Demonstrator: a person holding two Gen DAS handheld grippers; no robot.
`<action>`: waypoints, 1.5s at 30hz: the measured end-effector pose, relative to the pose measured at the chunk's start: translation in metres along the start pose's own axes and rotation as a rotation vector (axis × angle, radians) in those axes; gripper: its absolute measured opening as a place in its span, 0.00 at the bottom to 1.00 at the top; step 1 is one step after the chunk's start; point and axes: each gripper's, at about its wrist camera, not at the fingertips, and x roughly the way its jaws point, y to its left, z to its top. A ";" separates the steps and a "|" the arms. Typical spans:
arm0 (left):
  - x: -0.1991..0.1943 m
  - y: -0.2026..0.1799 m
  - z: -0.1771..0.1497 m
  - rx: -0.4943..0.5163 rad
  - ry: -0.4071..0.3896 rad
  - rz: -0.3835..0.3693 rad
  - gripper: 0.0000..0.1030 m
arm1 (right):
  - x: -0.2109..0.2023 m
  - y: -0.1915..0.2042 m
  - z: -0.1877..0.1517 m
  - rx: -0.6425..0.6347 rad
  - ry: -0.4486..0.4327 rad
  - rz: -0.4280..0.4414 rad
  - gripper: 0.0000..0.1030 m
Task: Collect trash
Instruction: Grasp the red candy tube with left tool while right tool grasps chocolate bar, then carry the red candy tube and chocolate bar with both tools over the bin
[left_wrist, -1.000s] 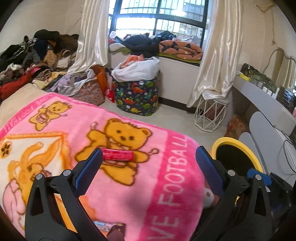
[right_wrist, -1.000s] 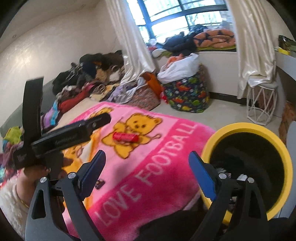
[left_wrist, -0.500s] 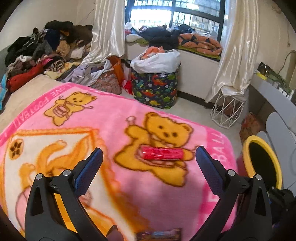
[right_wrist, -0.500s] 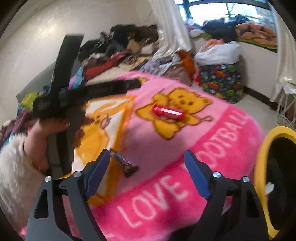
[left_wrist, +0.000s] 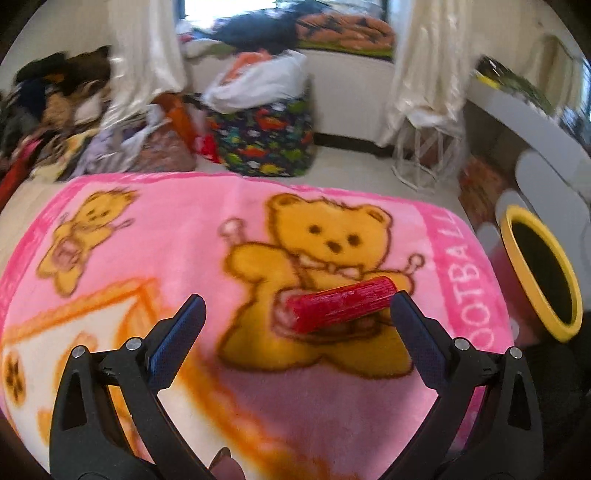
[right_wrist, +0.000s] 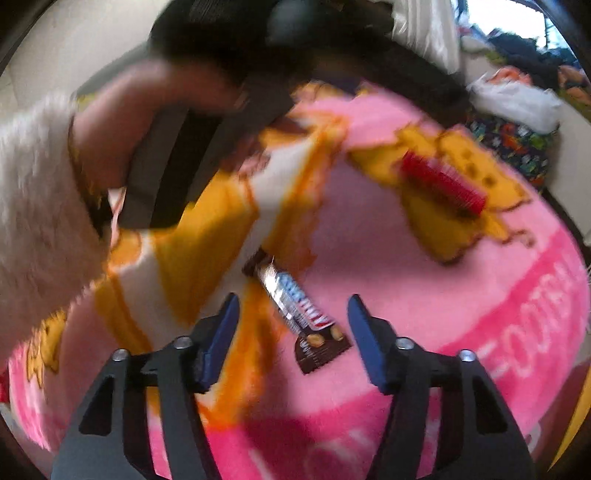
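From the left wrist camera, we look down on a pink blanket (left_wrist: 155, 229) printed with yellow teddy bears and spread over a bed. Our left gripper (left_wrist: 297, 314) stands with its jaws spread wide and nothing pinched between them. A red wrapper (left_wrist: 340, 304), long and ribbed, lies on the belly of the large bear; it sits just beyond the fingertips, toward the right side of the gap, its right end close beside the tip of the right finger, though we cannot tell whether they touch. To the far right, off the bed's edge, stands a yellow-rimmed bin (left_wrist: 537, 280) with a dark inside. Farther back, a patterned basket (left_wrist: 266, 147) heaped with white laundry sits on the floor below the window, and piles of clothes line the far left.

From the right wrist camera, blurred by motion, our right gripper (right_wrist: 293, 310) has its jaws closing, partly drawn in but not yet pressing on anything. A brown and silver candy bar wrapper (right_wrist: 295, 310) lies on the blanket slantwise, its near, dark end resting in the gap between the two fingertips and its far end running up and to the left; the pads stand clear of it on both sides. The red wrapper (right_wrist: 441, 184) shows farther off to the right, on the bear. At upper left, a hand (right_wrist: 122, 125) in a fuzzy white sleeve (right_wrist: 33, 206) grips the other tool's dark handle.
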 end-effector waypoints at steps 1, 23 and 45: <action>0.006 -0.004 0.003 0.045 0.005 -0.023 0.89 | 0.002 -0.002 -0.001 0.008 0.012 -0.001 0.23; 0.088 -0.057 -0.003 0.339 0.236 -0.162 0.51 | -0.163 -0.114 -0.076 0.372 -0.282 -0.098 0.08; 0.047 -0.077 -0.030 -0.110 0.149 -0.063 0.23 | -0.211 -0.144 -0.098 0.485 -0.404 -0.168 0.08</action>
